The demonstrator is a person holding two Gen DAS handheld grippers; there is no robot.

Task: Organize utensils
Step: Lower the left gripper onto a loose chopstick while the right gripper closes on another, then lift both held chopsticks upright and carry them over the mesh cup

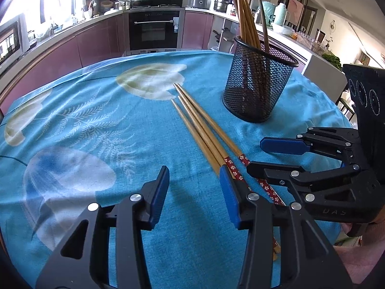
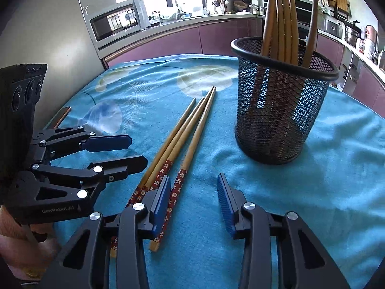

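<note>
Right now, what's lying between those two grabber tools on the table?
The loose chopsticks lie on the blue cloth between the left gripper and right gripper, clearest in the right wrist view.

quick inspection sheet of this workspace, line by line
surface: table under a blue floral cloth, slightly wrinkled
job's things: four loose chopsticks lying side by side on the cloth; black mesh holder upright with more chopsticks standing in it
clutter: dark flat object at the cloth's edge, cannot tell what
grippers: left gripper and right gripper both open, empty, near the decorated ends
cables: nothing seen
surroundings: kitchen counters, oven, microwave
</note>
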